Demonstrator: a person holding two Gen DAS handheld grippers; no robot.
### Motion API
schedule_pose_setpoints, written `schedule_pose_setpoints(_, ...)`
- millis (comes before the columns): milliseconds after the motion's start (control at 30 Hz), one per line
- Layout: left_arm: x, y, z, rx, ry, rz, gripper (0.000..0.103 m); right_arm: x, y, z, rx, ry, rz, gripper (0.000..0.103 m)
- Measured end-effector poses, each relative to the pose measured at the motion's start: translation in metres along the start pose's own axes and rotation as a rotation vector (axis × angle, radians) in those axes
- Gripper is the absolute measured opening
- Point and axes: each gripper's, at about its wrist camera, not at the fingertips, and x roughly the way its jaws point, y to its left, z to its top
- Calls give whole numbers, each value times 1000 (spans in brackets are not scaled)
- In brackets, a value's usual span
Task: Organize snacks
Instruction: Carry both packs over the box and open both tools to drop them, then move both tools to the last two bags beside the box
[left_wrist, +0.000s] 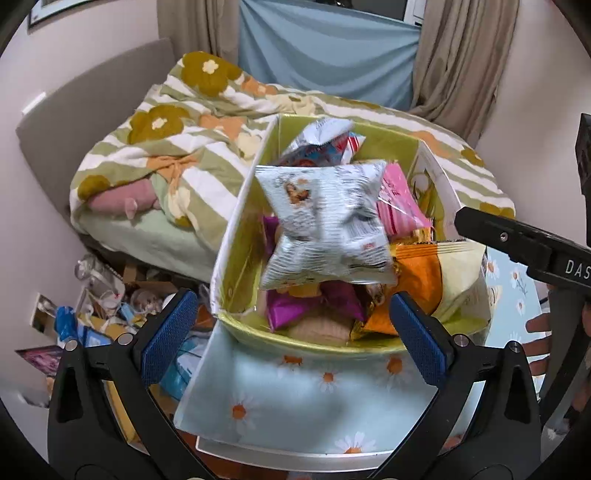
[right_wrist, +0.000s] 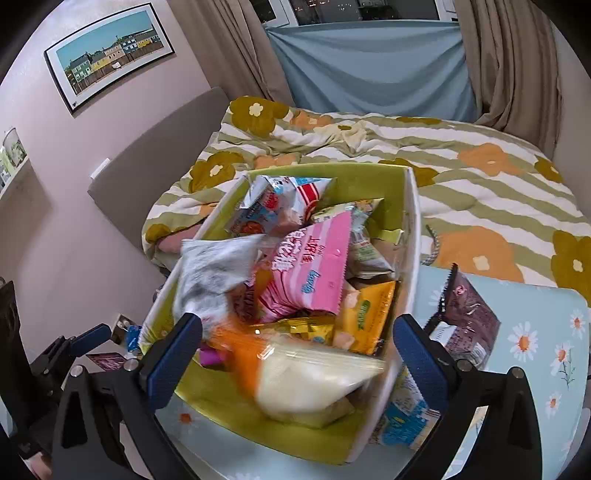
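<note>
Both the left gripper (left_wrist: 295, 332) and right gripper (right_wrist: 299, 354) gape empty over the nearly full box (right_wrist: 412, 236); one brown packet (right_wrist: 469, 321) seemingly remains on the table (right_wrist: 546, 306).

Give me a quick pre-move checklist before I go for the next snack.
1. Left gripper open and holding nothing: ok.
2. Right gripper open and holding nothing: ok.
3. Silver packet settled in the box: cannot tell, it is blurred.
4. Orange-and-cream bag at rest: cannot tell, blurred.
5. Dark brown packet still outside on the daisy-print table: ok, next target.
6. Room left in the box: not ok, snacks heaped high.
</note>
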Motion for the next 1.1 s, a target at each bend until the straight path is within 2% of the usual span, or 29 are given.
schedule_pose_setpoints(367, -3, -29, 17, 64, -26, -38, 103, -29, -19, 5, 26, -37, -33, 103)
schedule_pose_setpoints(700, -10, -70, 25, 76, -46, -3, 103, -56, -56, 13, 38, -67, -8, 103)
schedule_pose_setpoints(900, -13, -110, 16, 28, -41, 8, 103, -77, -103, 23, -37, -53, 4, 103)
schedule_pose_setpoints(1100, -2, -160, -9, -41, 11, 19, 103, -78, -149, 26, -164, -14, 9, 103)
